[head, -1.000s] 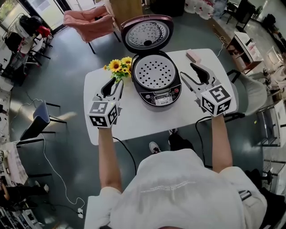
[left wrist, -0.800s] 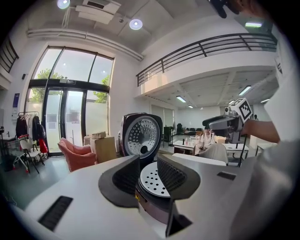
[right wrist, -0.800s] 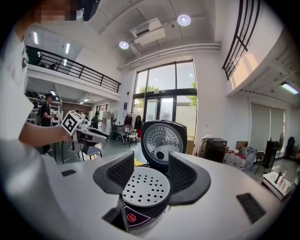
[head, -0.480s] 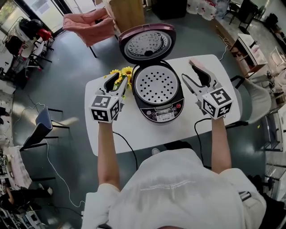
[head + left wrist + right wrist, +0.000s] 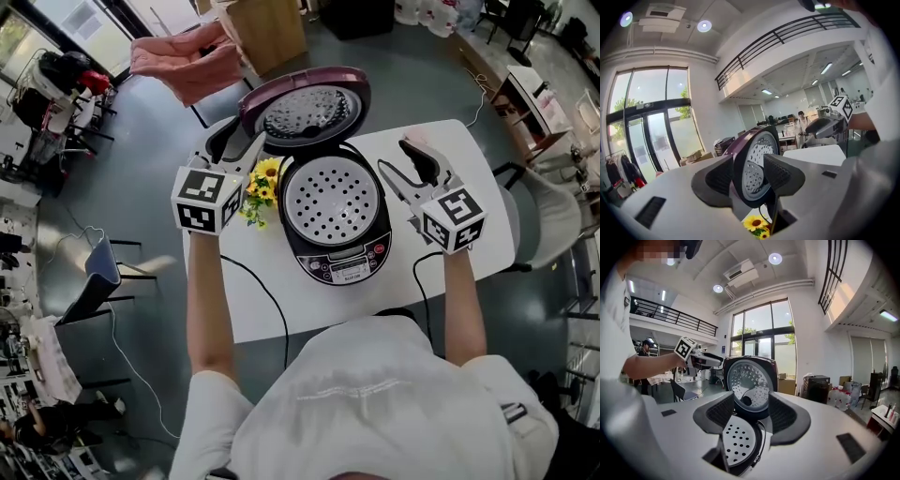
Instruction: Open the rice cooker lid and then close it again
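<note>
The rice cooker (image 5: 336, 217) is shown on the white bench (image 5: 281, 309), its control panel turned to the person and its lid (image 5: 307, 108) raised upright over the far edge. Bare bench is left on both sides of the cooker and in front of it; a bunch of sunflowers (image 5: 261, 186) stands just beside its left wall. The left gripper (image 5: 242, 145) is held over the far left corner of the bench, close to the lid's left rim. Its fingers are apart and have just been opening. In the left gripper view the lid's rim is seen in the gap, with neither pad pressed on it; whether it lies between the fingers or just beyond cannot be settled. The right gripper (image 5: 405, 167) is held right of the cooker with its fingers spread and nothing gripped. Only the right gripper view presents the lid's perforated inner plate face-on; only the head view gives the control panel. The hinge is hidden under the lid, and the bench's near edge is cut off by the person's body.
</note>
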`<state>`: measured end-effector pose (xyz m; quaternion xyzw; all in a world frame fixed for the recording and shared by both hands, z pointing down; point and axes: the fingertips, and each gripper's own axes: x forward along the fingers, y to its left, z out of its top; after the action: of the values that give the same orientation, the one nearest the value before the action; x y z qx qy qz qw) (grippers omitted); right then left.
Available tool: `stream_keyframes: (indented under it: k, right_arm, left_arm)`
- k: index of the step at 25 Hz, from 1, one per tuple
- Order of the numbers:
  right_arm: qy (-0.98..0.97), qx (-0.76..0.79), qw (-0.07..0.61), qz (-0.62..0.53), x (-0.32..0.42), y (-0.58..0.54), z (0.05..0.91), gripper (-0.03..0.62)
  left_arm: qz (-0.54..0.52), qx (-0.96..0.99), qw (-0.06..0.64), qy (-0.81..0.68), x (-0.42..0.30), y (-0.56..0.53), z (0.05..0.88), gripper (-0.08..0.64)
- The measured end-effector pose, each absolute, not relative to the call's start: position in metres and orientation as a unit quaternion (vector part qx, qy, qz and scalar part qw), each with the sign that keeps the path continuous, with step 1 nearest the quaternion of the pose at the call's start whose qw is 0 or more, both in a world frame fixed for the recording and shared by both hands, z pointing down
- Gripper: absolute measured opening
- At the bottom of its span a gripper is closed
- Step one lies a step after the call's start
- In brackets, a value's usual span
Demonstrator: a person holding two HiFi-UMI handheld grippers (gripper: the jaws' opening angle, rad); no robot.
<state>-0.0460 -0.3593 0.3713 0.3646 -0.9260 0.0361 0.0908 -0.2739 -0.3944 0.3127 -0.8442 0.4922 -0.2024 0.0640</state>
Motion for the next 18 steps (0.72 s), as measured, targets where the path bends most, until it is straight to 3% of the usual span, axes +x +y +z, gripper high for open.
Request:
stream_keyframes:
  k: [9,18]
  right_arm:
    - [-0.922,0.368,0.110,0.043,-0.048,-0.370,0.395,0.224]
    - [-0.921,0.369,0.111,0.057,-0.047,-0.373,0.406,0.224]
  left_arm:
    - [-0.239,-0.853,0.138,0.443,-0.246,-0.435,0.286,0.270]
    - [-0.305,-0.848,0.145,0.408,-0.236,-0.452,0.304,0.290]
